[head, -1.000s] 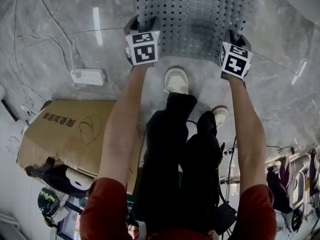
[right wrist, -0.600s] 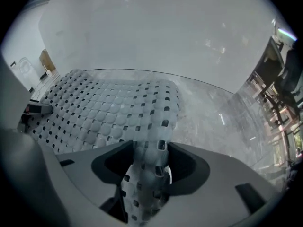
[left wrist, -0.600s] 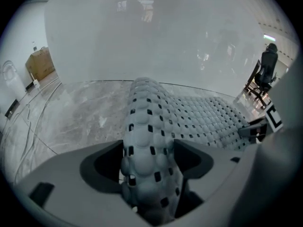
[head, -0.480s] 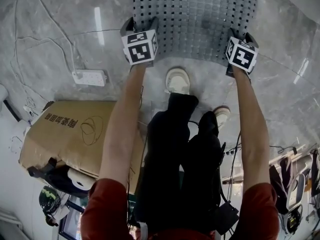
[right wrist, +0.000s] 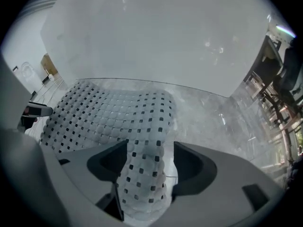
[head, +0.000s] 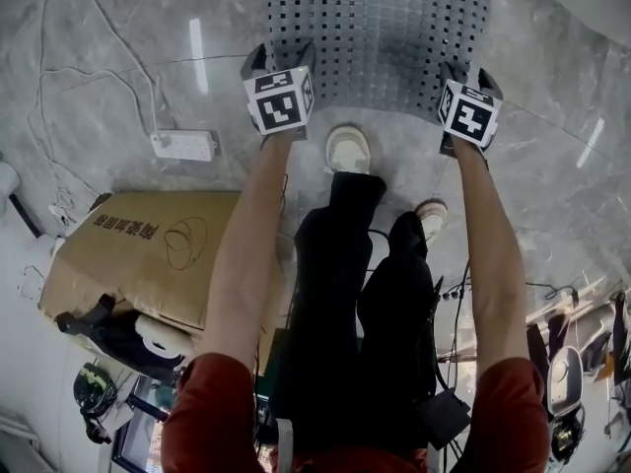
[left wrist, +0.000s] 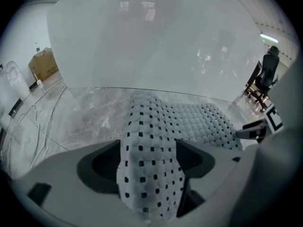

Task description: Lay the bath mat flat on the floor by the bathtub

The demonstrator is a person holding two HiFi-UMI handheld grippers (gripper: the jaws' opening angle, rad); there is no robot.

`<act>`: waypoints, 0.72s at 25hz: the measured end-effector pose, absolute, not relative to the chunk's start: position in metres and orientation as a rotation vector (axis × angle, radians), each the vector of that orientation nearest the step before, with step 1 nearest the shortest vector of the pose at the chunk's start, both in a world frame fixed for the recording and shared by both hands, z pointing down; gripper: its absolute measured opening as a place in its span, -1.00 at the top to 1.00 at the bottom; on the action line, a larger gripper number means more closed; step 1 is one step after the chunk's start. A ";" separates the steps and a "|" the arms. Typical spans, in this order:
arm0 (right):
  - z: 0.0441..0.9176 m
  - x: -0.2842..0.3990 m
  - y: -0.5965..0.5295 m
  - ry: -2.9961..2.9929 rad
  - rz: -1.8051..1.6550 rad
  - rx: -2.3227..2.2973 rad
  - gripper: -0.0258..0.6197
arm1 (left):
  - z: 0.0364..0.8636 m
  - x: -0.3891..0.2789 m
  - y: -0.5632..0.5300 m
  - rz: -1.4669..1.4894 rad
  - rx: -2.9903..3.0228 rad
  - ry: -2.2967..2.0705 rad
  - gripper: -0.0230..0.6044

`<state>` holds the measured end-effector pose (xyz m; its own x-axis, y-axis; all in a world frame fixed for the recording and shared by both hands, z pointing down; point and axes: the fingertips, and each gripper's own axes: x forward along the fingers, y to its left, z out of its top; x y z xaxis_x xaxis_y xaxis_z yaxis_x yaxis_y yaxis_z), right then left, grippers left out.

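Head view gives us the bath mat [head: 380, 37] spread on the marble floor [head: 118, 77] ahead of our feet, its near corners rising into the left gripper [head: 279, 55] and the right gripper [head: 465, 72]. Both gripper views show the fingers apart, having just been opening, with a raised fold of mat standing between each pair and, as far as we can judge, not pinched. Its far edge lies beside the white bathtub [left wrist: 151, 41].
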<state>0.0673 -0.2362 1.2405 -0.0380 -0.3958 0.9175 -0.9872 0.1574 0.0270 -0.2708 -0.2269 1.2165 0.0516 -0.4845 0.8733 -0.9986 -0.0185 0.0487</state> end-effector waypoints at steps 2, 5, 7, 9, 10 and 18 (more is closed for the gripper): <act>1.220 0.067 -0.235 -1.587 0.872 1.373 -0.01 | 1.196 -0.265 -0.224 0.880 1.606 -1.526 -0.17; 1.185 0.065 -0.232 -1.607 0.878 1.379 -0.01 | 1.162 -0.257 -0.217 0.865 1.607 -1.529 -0.17; 1.159 0.062 -0.231 -1.631 0.873 1.374 -0.01 | 1.137 -0.251 -0.212 0.845 1.602 -1.531 -0.17; 1.132 0.058 -0.231 -1.657 0.857 1.365 -0.01 | 1.110 -0.244 -0.209 0.817 1.600 -1.531 -0.17; 1.117 0.056 -0.231 -1.672 0.841 1.358 -0.01 | 1.096 -0.239 -0.208 0.801 1.600 -1.533 -0.17; 0.994 0.047 -0.219 -1.785 0.836 1.363 -0.01 | 0.987 -0.194 -0.184 0.724 1.609 -1.508 -0.17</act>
